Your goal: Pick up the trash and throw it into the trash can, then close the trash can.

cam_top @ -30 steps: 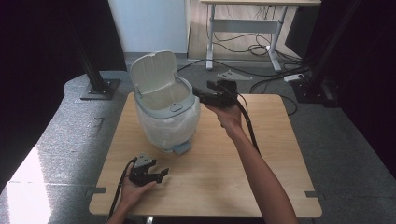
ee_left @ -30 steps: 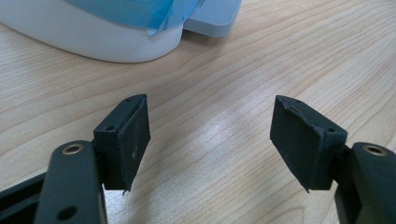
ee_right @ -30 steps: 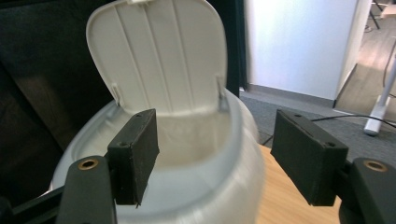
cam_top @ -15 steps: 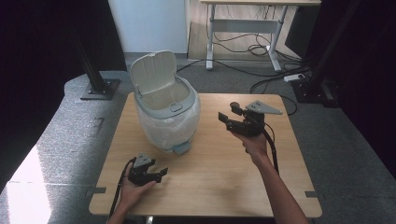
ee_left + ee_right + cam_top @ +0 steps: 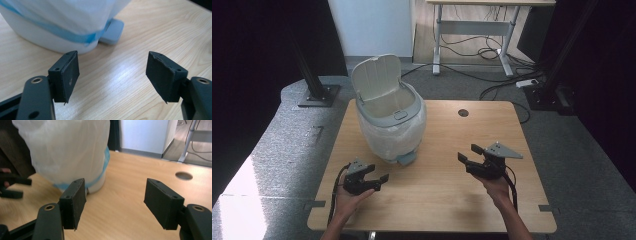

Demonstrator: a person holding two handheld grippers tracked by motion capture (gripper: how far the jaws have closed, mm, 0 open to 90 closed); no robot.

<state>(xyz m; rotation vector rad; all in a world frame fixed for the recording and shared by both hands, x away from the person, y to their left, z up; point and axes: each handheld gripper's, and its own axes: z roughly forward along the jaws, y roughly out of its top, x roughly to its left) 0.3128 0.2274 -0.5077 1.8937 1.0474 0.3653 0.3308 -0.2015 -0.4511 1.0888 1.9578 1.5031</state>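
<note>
A: Where does the bin sit?

B: The pedal bin (image 5: 391, 122) stands on the wooden bench (image 5: 447, 200), toward its far left corner. Its lid (image 5: 376, 75) is tipped up and back, and a white liner bag (image 5: 404, 135) hangs over the outside of the body. The grey pedal (image 5: 406, 158) at its foot points toward the near edge.

A: And the left gripper?

B: The left gripper (image 5: 379, 181) is held near the near left corner of the bench, just short of the bin and apart from it. Its jaws stand wide apart with nothing between them. In the left gripper view, the pedal (image 5: 112, 31) and the blue edge of the liner lie ahead of the jaws.

A: The right one?

B: The right gripper (image 5: 469, 154) is held toward the near right part of the bench, well apart from the bin, its grey plate on top. Its jaws are also spread, empty. In the right gripper view they point across the bench at the bagged bin (image 5: 67, 152), with the round cable hole (image 5: 184, 175) off to the right.
</note>
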